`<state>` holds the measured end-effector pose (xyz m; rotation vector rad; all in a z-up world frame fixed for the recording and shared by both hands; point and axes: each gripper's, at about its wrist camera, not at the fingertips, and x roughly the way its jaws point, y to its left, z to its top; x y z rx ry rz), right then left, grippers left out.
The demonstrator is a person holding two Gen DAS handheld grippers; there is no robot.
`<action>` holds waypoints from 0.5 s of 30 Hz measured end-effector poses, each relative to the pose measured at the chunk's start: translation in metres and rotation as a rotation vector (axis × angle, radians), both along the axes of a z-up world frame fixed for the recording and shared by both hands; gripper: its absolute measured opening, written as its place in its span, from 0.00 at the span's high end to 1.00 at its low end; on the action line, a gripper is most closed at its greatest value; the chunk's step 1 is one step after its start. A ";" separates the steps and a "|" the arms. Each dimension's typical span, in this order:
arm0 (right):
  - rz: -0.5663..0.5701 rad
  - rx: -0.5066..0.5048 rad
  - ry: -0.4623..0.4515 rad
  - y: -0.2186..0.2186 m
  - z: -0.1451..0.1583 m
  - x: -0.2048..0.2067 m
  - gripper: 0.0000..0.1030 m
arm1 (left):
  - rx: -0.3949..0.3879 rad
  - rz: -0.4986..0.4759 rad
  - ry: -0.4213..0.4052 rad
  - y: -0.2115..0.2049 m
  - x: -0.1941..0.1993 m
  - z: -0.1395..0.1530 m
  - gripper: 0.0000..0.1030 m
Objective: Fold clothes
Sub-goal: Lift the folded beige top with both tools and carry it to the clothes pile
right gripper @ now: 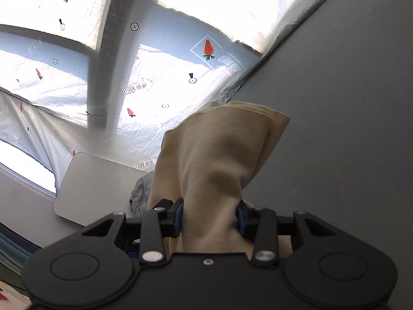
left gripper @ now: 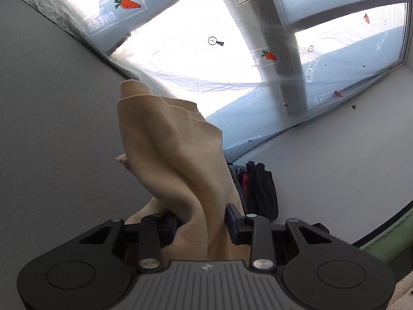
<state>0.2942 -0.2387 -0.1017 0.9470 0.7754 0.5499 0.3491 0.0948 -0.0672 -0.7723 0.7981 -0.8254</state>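
The left gripper (left gripper: 202,223) pinches a bunch of the tan cloth (left gripper: 178,152) between its blue pads, and the cloth sticks up and away from it. The right gripper (right gripper: 210,217) pinches another bunch of the same tan cloth (right gripper: 219,155) the same way. So each hand has one end, held up in front of the carrot-print sheet (left gripper: 196,51). The cloth's long side probably runs from one gripper to the other. I think it is ready to be spread flat.
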 end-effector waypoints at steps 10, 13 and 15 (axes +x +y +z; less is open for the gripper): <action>-0.273 -0.006 -0.095 -0.063 0.052 -0.073 0.60 | -0.070 -0.207 -0.132 -0.081 -0.006 0.042 0.65; -0.320 -0.013 -0.130 -0.108 0.053 -0.089 0.60 | -0.076 -0.238 -0.152 -0.130 -0.009 0.045 0.65; -0.346 -0.006 -0.152 -0.146 0.051 -0.097 0.60 | -0.064 -0.246 -0.182 -0.175 -0.013 0.048 0.65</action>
